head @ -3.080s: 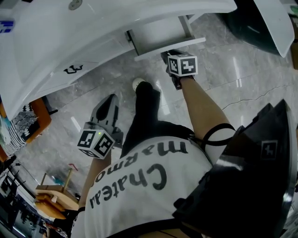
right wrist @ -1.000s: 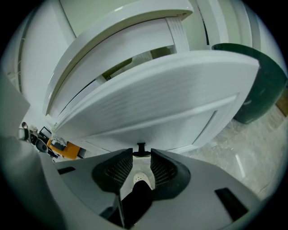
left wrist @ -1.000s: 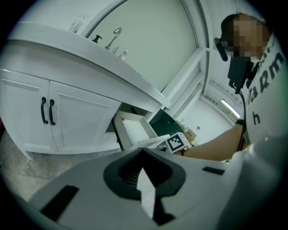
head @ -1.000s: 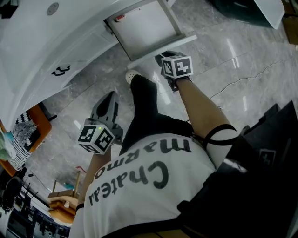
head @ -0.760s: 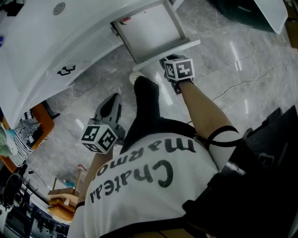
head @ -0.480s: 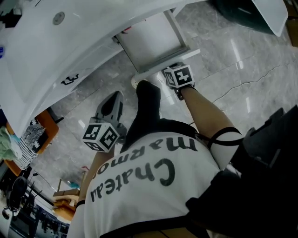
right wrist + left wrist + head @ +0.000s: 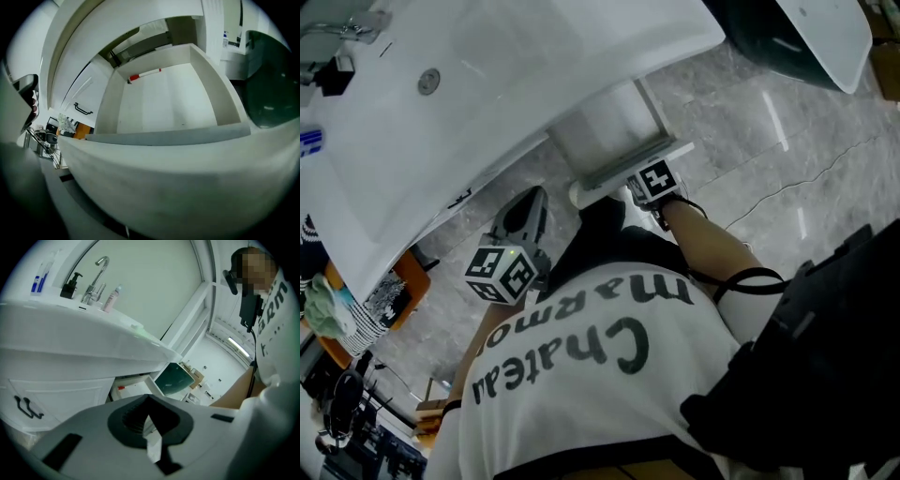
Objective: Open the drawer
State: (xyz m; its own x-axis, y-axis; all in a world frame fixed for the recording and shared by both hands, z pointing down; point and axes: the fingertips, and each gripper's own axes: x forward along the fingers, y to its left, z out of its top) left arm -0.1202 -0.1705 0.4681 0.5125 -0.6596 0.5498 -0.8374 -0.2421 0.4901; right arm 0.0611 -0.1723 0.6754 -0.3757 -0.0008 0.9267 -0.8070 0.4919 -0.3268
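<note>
Holding the open drawer by its front, left gripper idle

Filling the upper head view, the white vanity (image 7: 487, 94) overhangs the drawer (image 7: 605, 127). The drawer juts out from under it toward the person, far enough that the right gripper view looks down on nearly its whole floor. Its slide axis runs from the vanity straight out to the person's legs. The drawer front (image 7: 187, 136) lies crosswise to that, its long edge running left to right across the right gripper view.

The right gripper (image 7: 637, 187) is the one at work. It sits at the front and points steeply down over the top edge. The panel lies so close beneath the camera that it covers the jaws. They stand wide and have just been opening a little, but whether the pads press on the panel or stand clear of it cannot be told.

The left gripper (image 7: 530, 199) hangs well apart from the drawer, off to its left and nearer the person. Its jaws are closed on nothing and it faces the vanity's side.

Judging by how much floor shows, the opening looks all but done. Any last pull would have to go straight along the slide axis, toward the person and square to the front. The right hand is plainly the nearer for it.

Smallest, a red-and-white tube (image 7: 144, 74) lies by the drawer's back wall.
</note>
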